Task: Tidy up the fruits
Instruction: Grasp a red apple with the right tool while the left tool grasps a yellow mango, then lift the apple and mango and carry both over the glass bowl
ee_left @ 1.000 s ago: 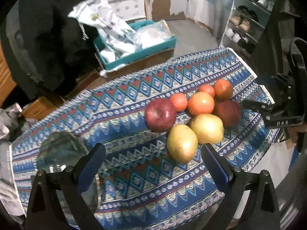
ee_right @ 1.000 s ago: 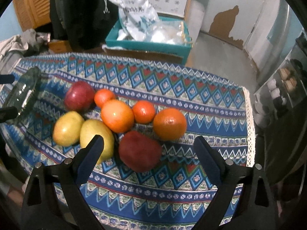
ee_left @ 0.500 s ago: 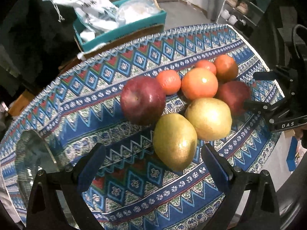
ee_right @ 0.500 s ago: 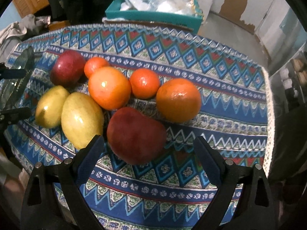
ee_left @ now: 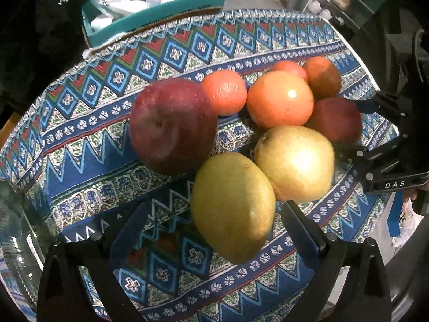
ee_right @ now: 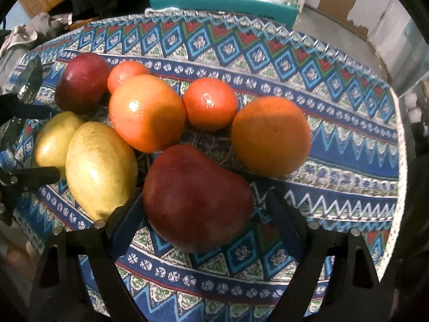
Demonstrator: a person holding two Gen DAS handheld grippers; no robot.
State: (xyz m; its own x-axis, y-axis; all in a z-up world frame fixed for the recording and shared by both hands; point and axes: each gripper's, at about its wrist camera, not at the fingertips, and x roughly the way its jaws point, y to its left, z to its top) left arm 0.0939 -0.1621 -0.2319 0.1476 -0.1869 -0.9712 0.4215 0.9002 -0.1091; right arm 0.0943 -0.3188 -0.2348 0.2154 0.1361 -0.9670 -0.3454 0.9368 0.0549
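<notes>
Right gripper (ee_right: 199,217) part-closing around red pear (ee_right: 197,197), no contact yet; left gripper (ee_left: 211,230) wide, empty, near yellow pear (ee_left: 233,206). Nothing sorted; all fruit clustered on surface (ee_right: 348,145).

free: bare tablecloth (ee_right: 335,187) right | blocked: clustered fruits (ee_right: 147,112); glass dish (ee_left: 16,236) left
</notes>
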